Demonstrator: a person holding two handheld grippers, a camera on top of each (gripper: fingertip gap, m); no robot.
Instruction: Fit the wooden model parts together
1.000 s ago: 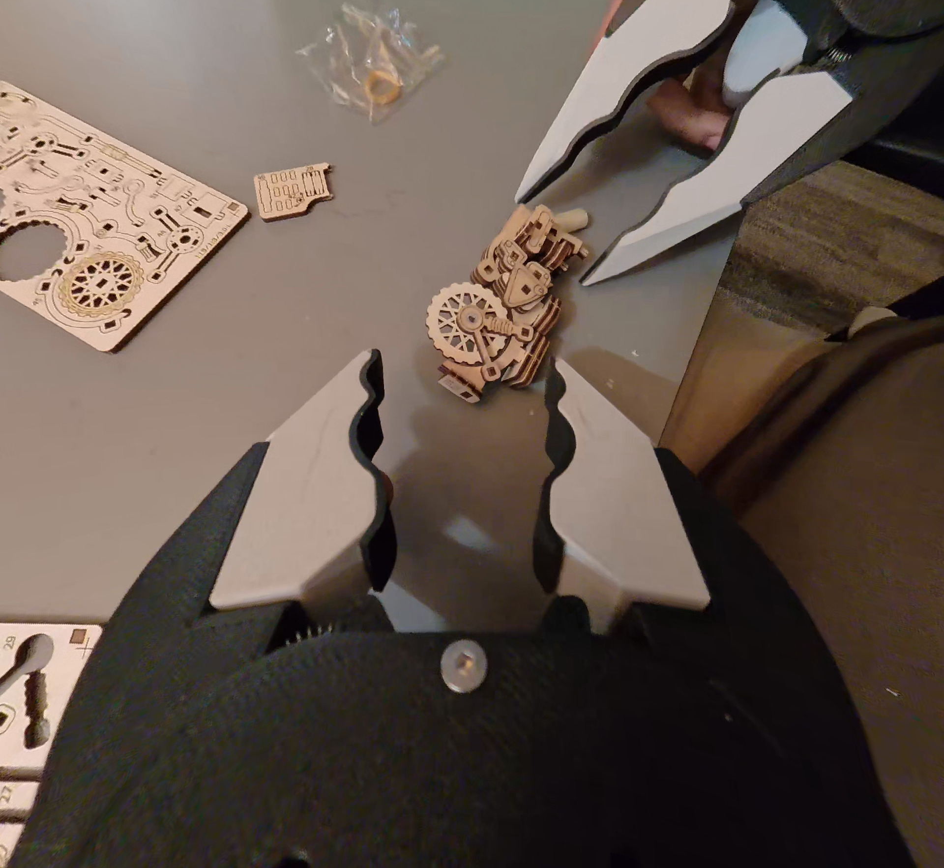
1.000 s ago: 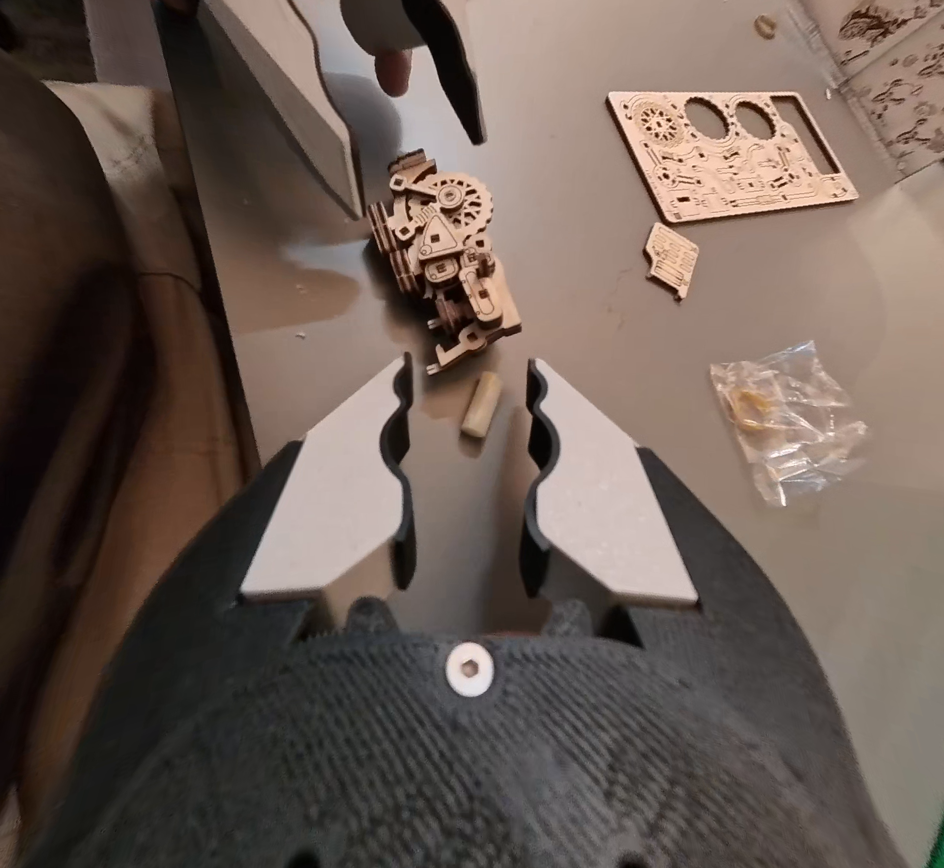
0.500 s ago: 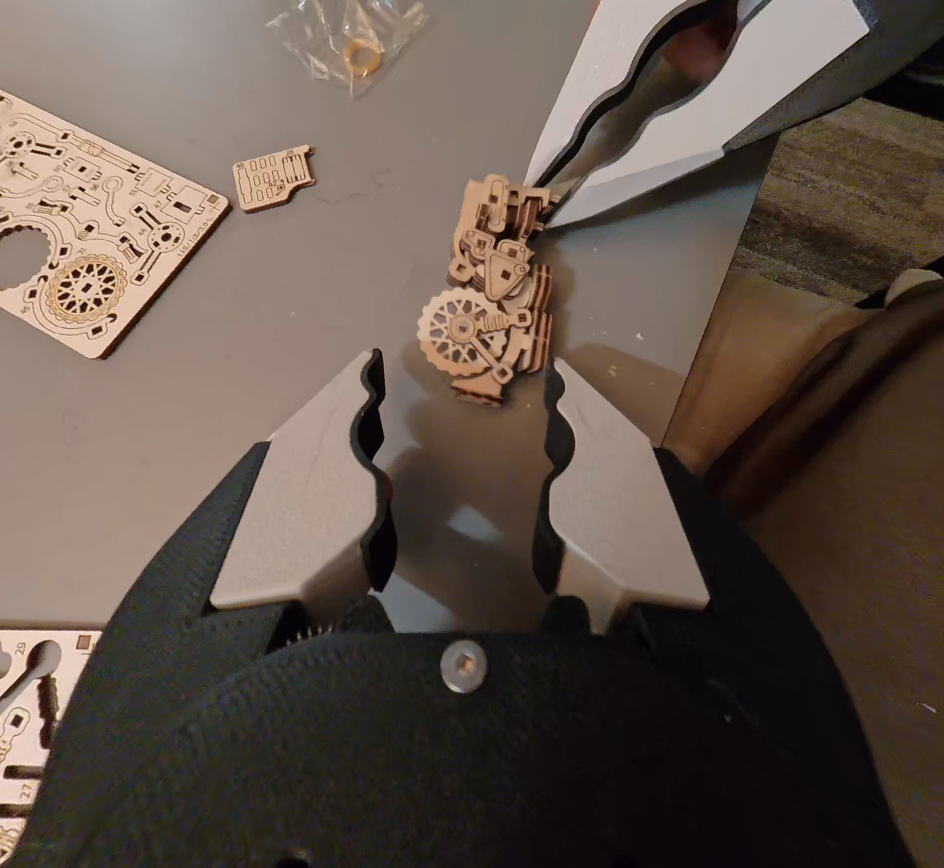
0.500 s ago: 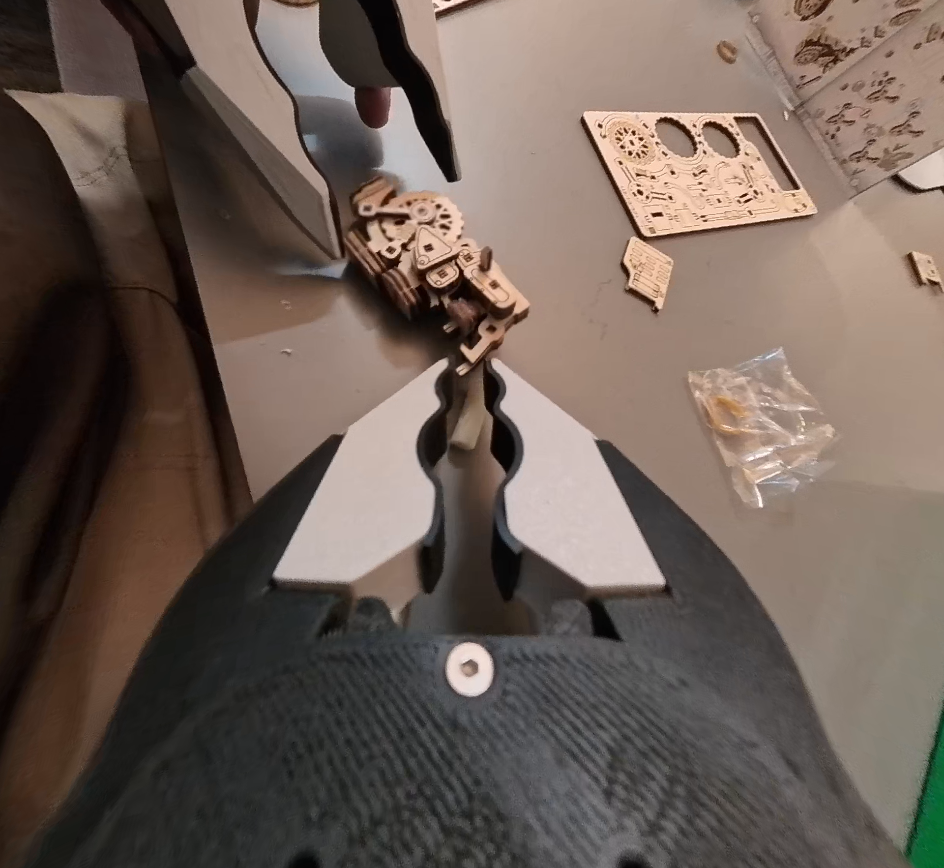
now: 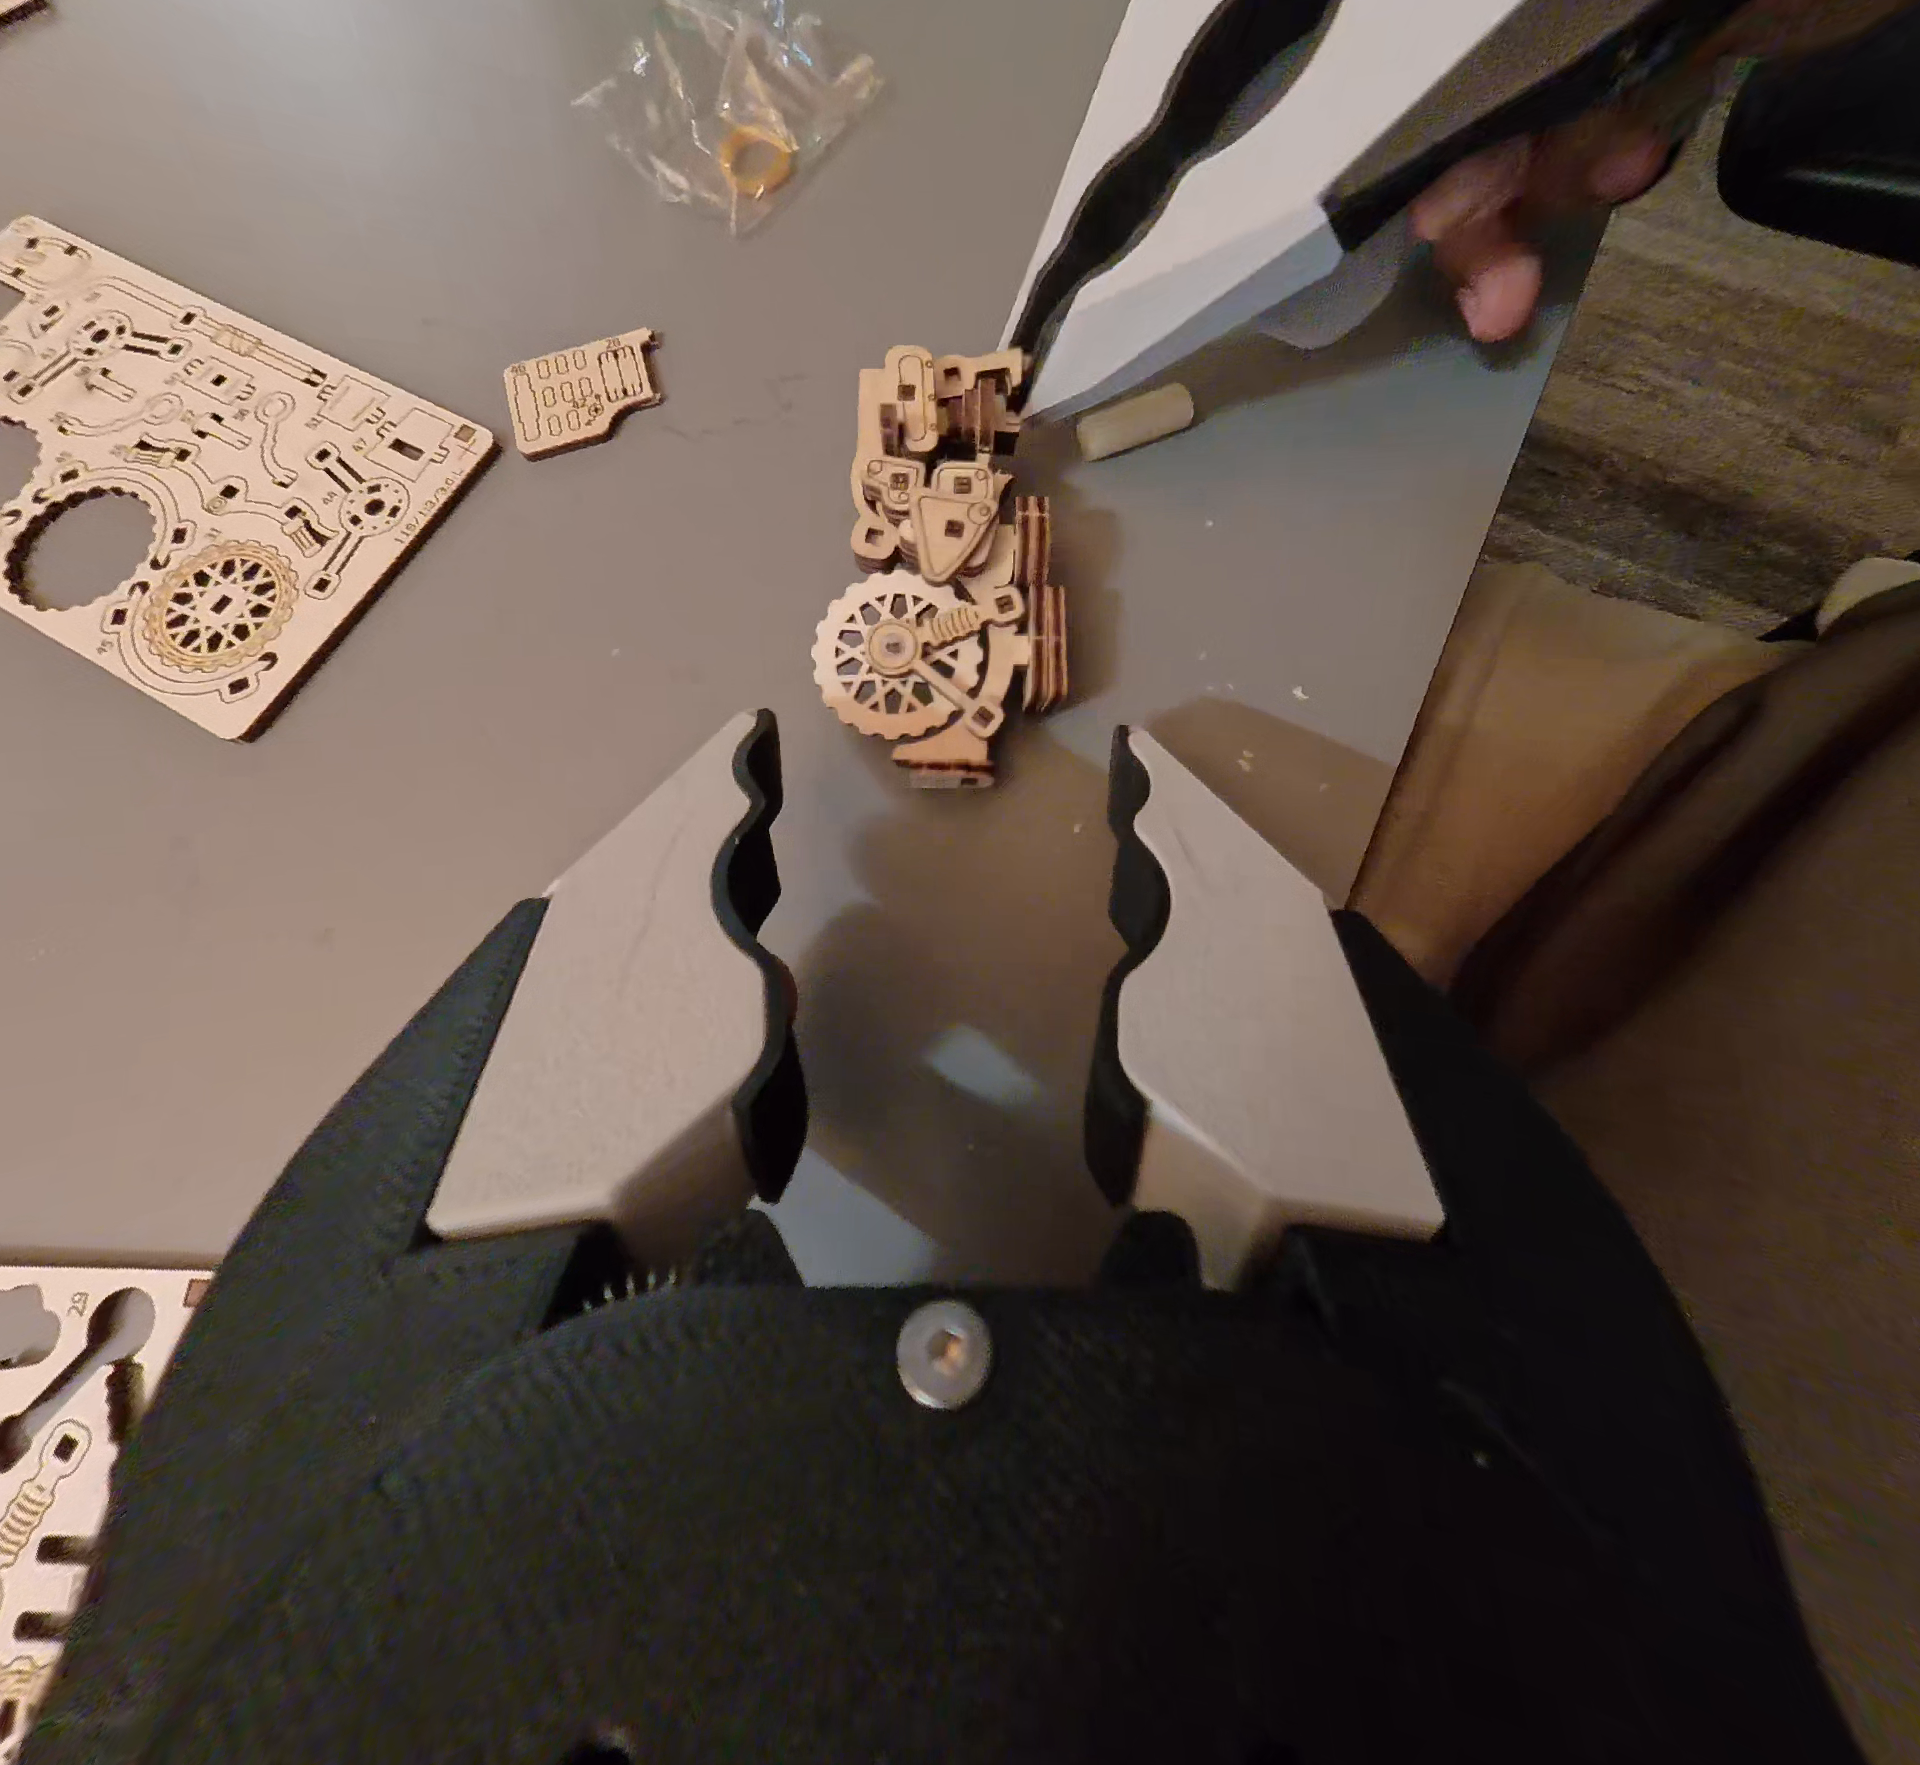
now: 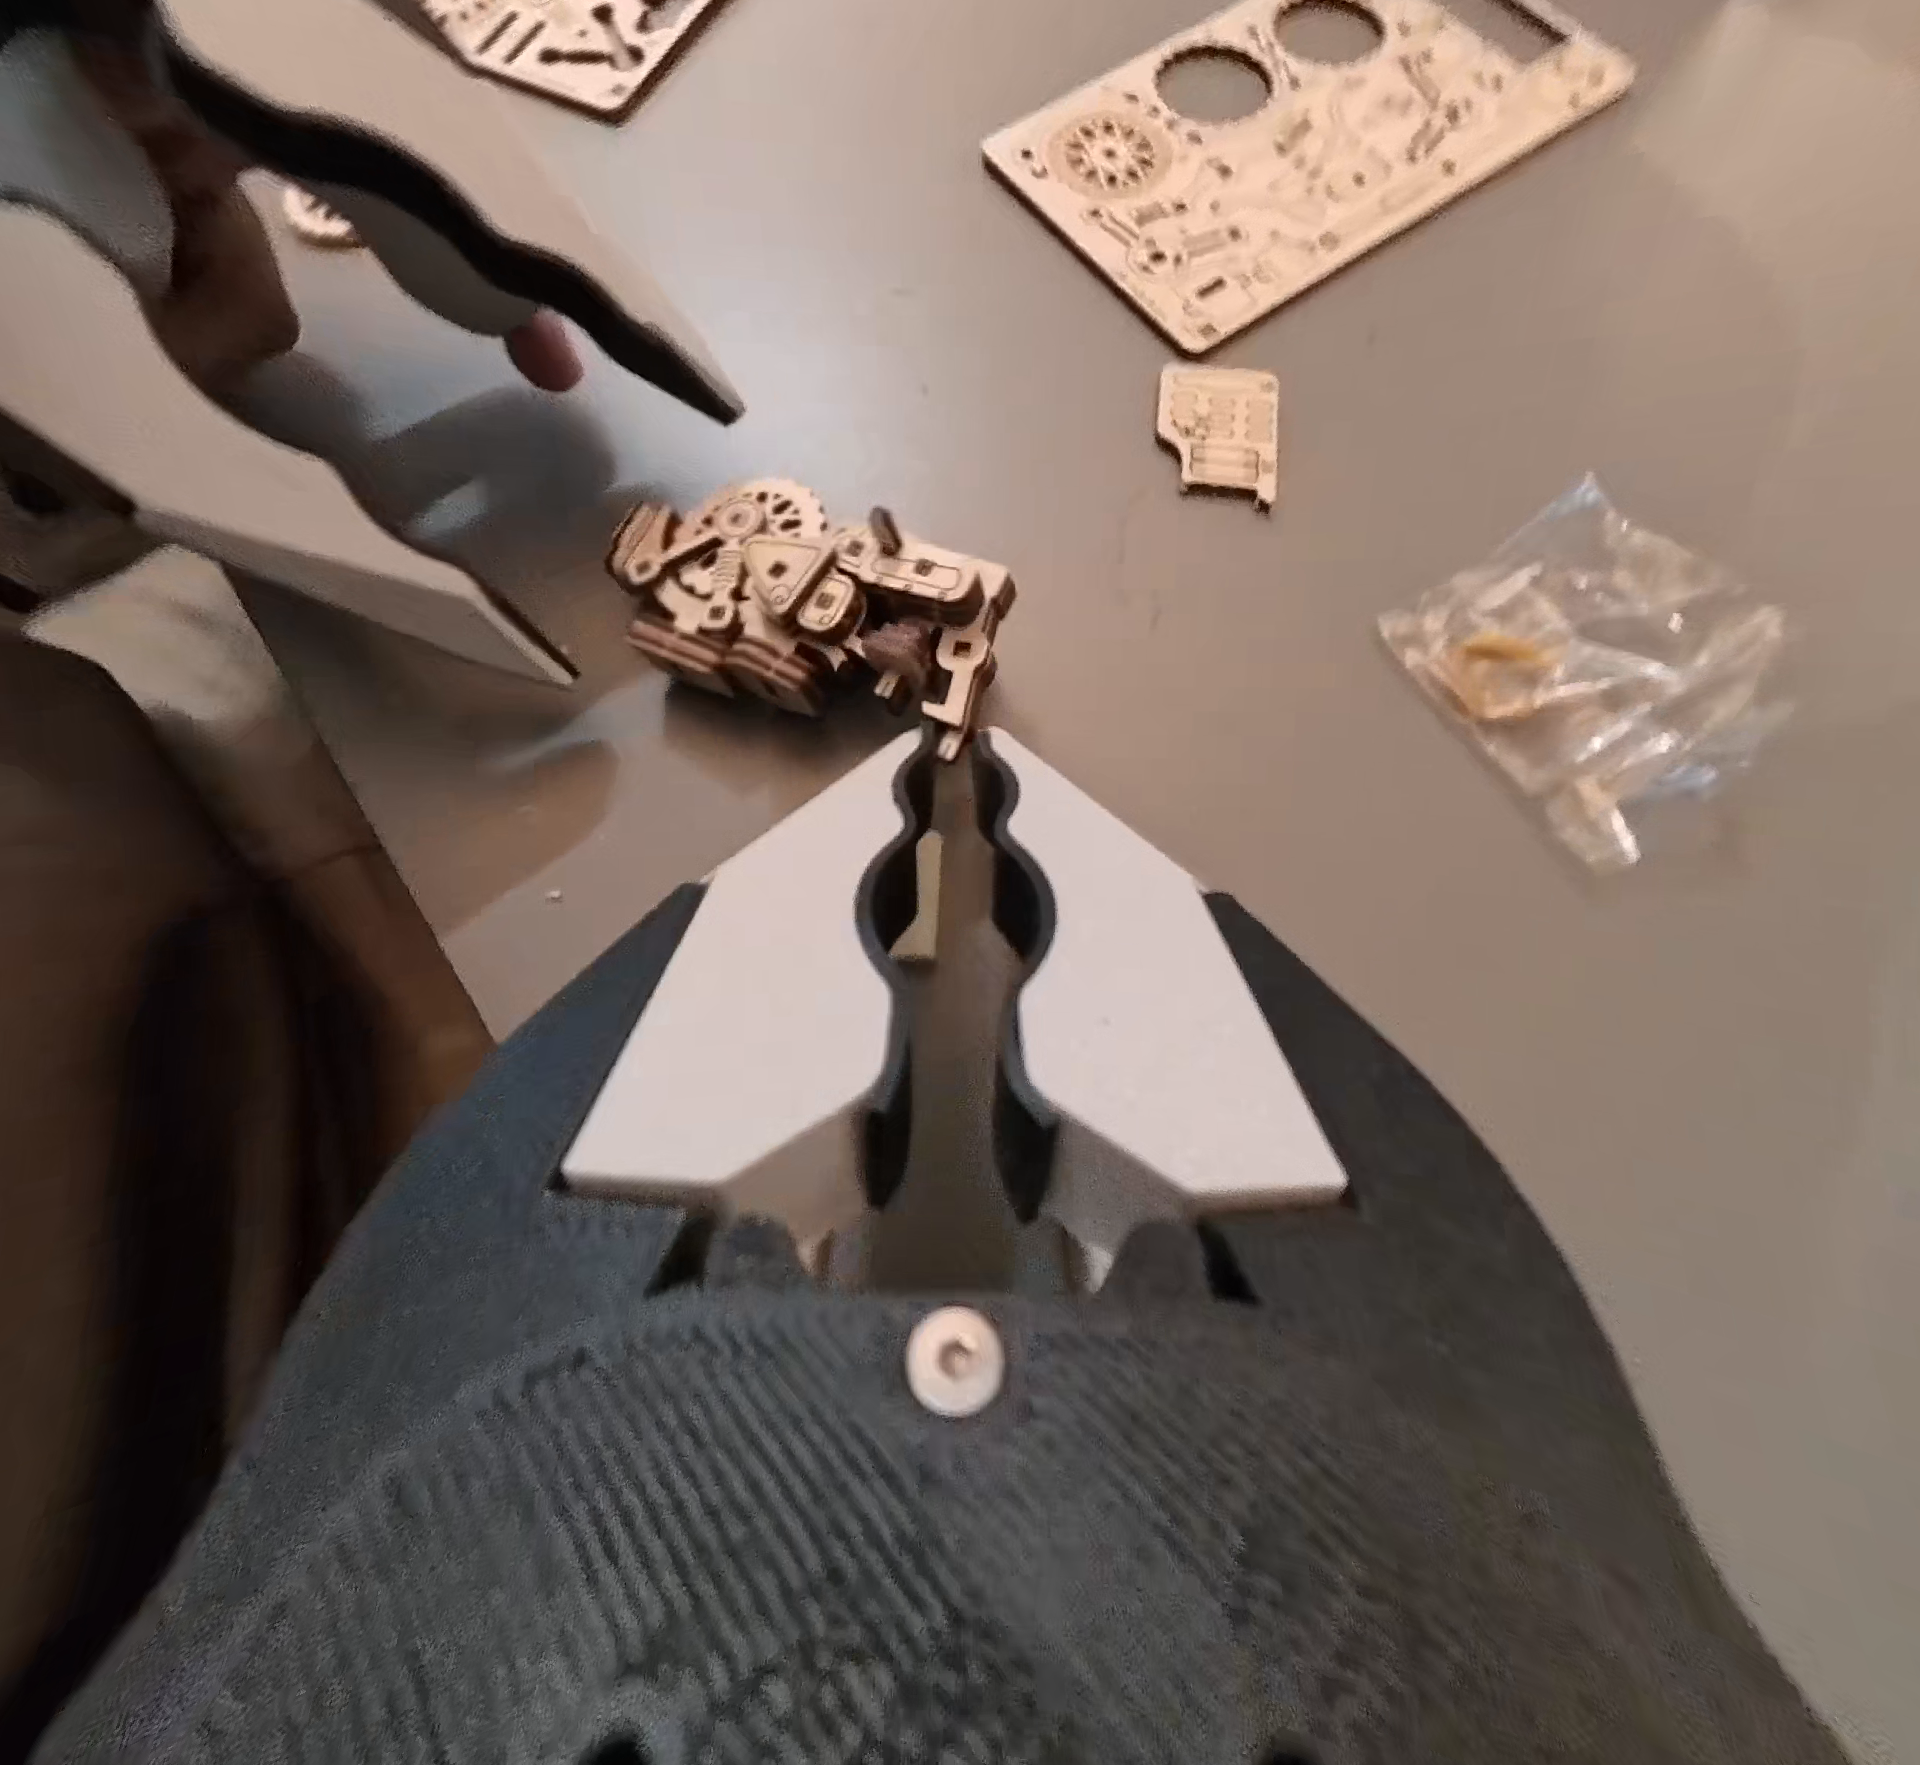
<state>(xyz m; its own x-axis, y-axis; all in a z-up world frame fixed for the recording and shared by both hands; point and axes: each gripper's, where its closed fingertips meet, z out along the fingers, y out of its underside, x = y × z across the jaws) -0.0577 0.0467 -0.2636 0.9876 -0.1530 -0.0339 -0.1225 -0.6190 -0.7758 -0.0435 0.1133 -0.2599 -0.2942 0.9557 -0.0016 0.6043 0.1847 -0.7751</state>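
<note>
The partly built wooden model (image 5: 935, 572), with a toothed wheel on top, lies on the grey table (image 5: 416, 884) near its right edge. My left gripper (image 5: 943, 739) is open, with its fingertips on either side of the model's near end and not touching it. My right gripper (image 6: 951, 741) is shut on a small tab at the model's other end (image 6: 961, 666). It shows in the left wrist view (image 5: 1029, 390) at the model's far end. A short pale wooden peg (image 5: 1132, 432) lies loose on the table under the right gripper, seen through its finger gap (image 6: 925, 894).
A wooden part sheet (image 5: 208, 489), a small wooden card (image 5: 582, 401) and a clear plastic bag (image 5: 738, 115) lie to the left of the model. Another sheet (image 5: 62, 1403) is at lower left. The table edge (image 5: 1455, 676) runs close on the right, with a person's leg beyond. The grippers' ends are close to 8 cm from one another. About 10 cm separates my right fingertips from the small wooden card (image 5: 582, 401). Seen from the right wrist view (image 6: 1201, 424) as well.
My right gripper closed, passed over the loose peg and took hold of the model's end tab. The model turned and shifted a little. My left gripper stayed open near the model.
</note>
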